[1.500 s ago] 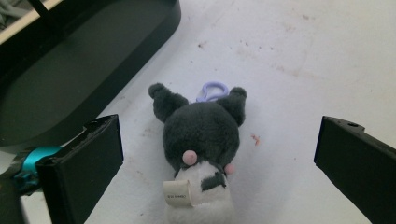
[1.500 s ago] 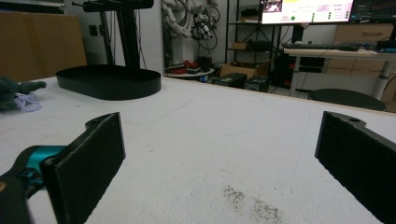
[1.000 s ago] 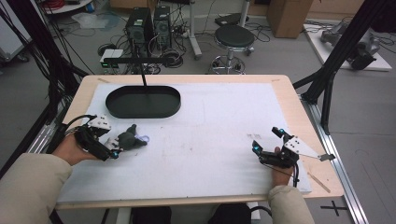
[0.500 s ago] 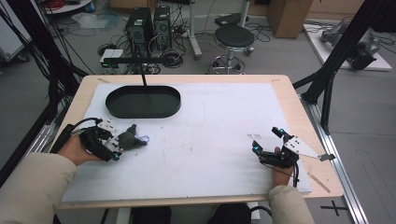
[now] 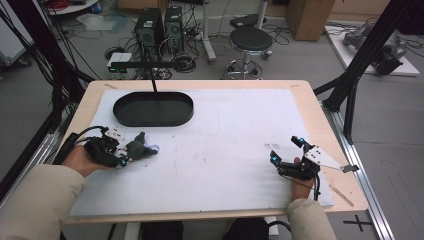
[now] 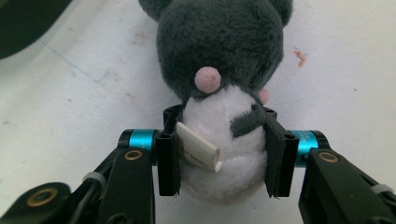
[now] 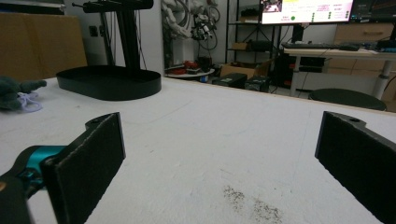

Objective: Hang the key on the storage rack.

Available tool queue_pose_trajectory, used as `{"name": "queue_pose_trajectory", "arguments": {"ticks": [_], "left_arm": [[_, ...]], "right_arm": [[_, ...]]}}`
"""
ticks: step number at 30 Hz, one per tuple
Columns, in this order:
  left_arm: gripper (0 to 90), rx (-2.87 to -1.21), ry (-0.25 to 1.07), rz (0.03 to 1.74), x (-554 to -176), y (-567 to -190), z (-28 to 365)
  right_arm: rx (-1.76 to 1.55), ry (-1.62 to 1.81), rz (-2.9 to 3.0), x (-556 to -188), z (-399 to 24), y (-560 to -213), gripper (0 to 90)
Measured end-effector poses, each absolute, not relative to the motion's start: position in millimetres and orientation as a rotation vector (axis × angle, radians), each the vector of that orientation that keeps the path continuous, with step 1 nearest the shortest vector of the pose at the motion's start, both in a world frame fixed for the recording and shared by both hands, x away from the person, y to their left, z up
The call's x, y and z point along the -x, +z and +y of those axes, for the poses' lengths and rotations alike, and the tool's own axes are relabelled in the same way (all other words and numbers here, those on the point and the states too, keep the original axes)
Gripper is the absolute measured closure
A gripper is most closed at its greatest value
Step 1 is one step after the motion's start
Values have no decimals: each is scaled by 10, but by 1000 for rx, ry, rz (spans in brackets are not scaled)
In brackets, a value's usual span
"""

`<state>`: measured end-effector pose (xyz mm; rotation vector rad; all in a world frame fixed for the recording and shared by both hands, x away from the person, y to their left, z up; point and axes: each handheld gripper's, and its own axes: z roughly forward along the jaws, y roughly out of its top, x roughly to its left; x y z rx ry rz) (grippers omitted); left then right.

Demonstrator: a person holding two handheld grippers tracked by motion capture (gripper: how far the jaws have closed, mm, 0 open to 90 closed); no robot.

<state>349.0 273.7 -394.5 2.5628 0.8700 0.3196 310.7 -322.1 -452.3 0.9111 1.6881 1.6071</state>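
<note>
We see, nearest at 4 o'clock, the right gripper (image 5: pixel 286 150) resting on the white mat (image 5: pixel 230 130) with its 2 jaws spread wide, at 9 o'clock the left gripper (image 6: pixel 222 154) pinching the grey plush mouse (image 6: pixel 224 70) by its white belly, beyond at 11 o'clock the black oval tray (image 5: pixel 153 108).

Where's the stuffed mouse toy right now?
In the high view the grey plush mouse lies at the table's left side, between the left gripper's jaws, just in front of the black oval tray.
</note>
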Motion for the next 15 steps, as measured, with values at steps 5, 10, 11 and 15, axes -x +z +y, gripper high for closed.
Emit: {"name": "queue_pose_trajectory", "arguments": {"ticks": [5, 10, 11, 15], "left_arm": [[576, -2488, 342, 955, -3510, -3865, 2762], [577, -2383, 377, 1068, -3541, -3728, 2805], [578, -2365, 387, 1090, -3548, -3700, 2811], [578, -2299, 429, 1154, -3580, -3590, 2822]], "right_arm": [[-911, 1611, 1687, -3109, -3222, -4524, 7], [-911, 1608, 1688, -3107, -3221, -4523, 7], [-912, 1608, 1688, -3107, -3221, -4524, 7], [-913, 1609, 1688, -3107, -3221, -4523, 7]]}}
